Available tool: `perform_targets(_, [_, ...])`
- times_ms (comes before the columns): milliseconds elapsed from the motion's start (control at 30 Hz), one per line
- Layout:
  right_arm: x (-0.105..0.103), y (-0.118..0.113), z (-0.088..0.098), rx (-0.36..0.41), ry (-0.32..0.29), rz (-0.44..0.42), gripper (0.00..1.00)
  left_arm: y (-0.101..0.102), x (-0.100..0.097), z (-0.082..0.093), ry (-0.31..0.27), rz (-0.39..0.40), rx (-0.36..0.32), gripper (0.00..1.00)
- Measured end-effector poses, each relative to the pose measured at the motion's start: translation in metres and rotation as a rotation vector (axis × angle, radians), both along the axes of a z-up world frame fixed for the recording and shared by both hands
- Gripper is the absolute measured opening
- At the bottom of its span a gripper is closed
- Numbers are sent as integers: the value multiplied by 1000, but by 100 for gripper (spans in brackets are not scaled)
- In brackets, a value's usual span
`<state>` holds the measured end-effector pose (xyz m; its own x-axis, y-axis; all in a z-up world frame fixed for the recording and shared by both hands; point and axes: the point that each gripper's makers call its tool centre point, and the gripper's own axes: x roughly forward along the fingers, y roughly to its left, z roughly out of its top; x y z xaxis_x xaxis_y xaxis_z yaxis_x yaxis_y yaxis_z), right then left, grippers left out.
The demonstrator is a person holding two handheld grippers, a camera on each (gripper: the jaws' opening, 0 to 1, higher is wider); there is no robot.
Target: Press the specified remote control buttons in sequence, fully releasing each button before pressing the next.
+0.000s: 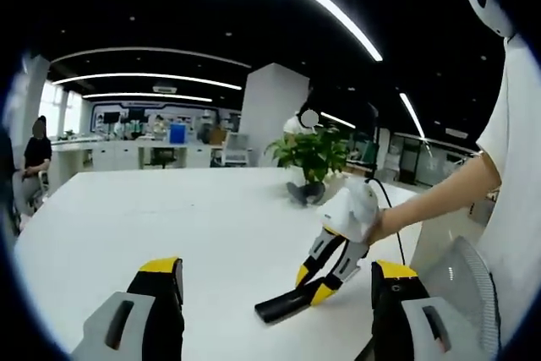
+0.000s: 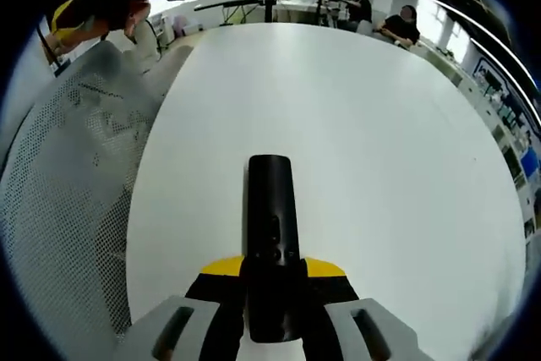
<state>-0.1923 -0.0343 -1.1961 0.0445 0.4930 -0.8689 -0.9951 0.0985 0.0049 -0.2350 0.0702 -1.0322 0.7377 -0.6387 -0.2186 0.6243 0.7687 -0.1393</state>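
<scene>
White table [image 2: 380, 166], remote [image 2: 270, 234] clamped in right claw [image 2: 270, 281]

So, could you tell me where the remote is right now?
The remote lies lengthwise between the right gripper jaws in the right gripper view; in the left gripper view it sits on the white table, near the plant.
</scene>
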Motion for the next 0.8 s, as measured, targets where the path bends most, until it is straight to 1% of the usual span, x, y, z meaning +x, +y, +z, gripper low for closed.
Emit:
perform_targets(200, [15, 1, 1, 5, 14, -19, 21, 6, 0, 0, 2, 12, -3, 96])
perform_targets(300, [22, 1, 1, 5, 15, -18, 21, 8, 0, -2, 12, 17, -7, 96])
perform_targets(467, [43, -2, 0, -9, 13, -35, 21, 13, -1, -4, 26, 23, -23, 96])
perform_targets(600, [57, -2, 1, -15, 18, -42, 21, 13, -1, -4, 27, 24, -15, 95])
perform_targets(733, [68, -2, 1, -25, 19, -32, 21, 15, 0, -2, 29, 30, -24, 95])
perform_targets(800, [76, -4, 0, -45, 14, 1, 21, 17, 0, -2, 30, 35, -23, 95])
